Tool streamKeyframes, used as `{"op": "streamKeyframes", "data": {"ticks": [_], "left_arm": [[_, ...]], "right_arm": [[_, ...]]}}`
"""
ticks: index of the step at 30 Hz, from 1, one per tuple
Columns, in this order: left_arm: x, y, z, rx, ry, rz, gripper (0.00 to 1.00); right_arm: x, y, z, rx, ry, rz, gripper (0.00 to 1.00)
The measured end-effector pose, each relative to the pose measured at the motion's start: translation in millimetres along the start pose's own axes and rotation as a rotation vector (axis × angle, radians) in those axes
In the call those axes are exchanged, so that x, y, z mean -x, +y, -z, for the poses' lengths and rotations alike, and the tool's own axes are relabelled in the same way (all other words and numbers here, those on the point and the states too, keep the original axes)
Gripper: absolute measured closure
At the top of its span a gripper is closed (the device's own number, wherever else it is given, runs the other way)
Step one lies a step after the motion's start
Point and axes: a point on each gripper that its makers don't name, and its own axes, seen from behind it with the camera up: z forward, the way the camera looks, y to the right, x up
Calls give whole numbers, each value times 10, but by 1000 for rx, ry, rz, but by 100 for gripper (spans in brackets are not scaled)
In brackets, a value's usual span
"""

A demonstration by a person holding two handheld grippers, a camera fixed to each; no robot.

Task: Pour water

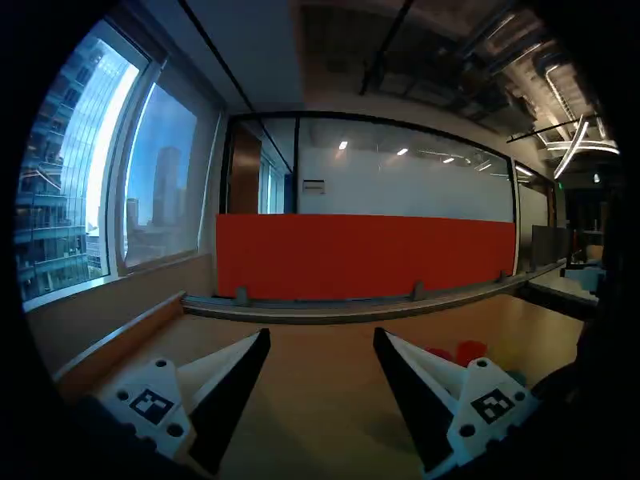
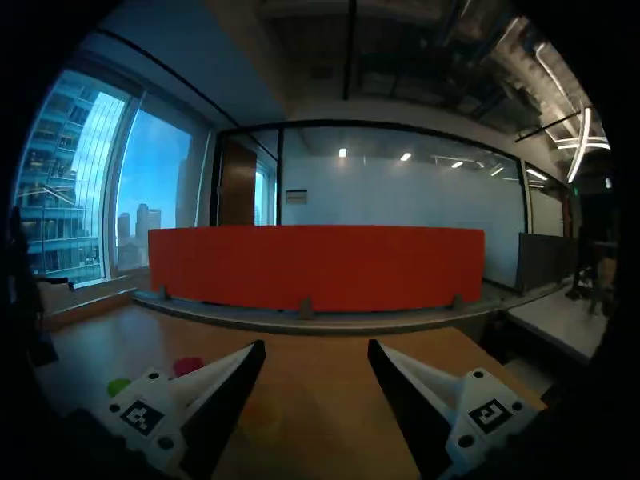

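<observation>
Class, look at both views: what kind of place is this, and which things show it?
Probably an office high in a city: a wooden desk with an orange divider panel, a glass-walled room behind, and windows onto towers.

1. Bare tabletop (image 1: 320, 404) runs open ahead of the left claw (image 1: 320, 331), whose 2 fingers stand spread with a clear gap between.
2. An orange partition (image 1: 364, 256) closes the far edge; a wooden ledge (image 1: 112, 348) bounds the window side.
3. Small red and orange items (image 1: 458, 352) crowd that claw's finger at the view's right.
4. By the right claw (image 2: 315, 342), a pink piece (image 2: 188, 366) and a green piece (image 2: 118, 386) sit at the view's left.
</observation>
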Motion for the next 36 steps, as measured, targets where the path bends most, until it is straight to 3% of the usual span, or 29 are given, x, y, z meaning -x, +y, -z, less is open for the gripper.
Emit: {"op": "streamKeyframes", "data": {"ticks": [11,17,26,36], "left_arm": [[-549,-30,-8,35,10,9,4],[-609,16,-23,66,6,2,4],[-568,228,-47,165,-7,-3,5],[-540,474,-15,289,-22,-20,4]], "right_arm": [[-392,-38,-27,-11,8,30,1],[-351,-90,-46,-23,-10,21,1],[-371,-214,-61,-107,-15,14,0],[-463,-598,28,-291,1,59,1]]}}
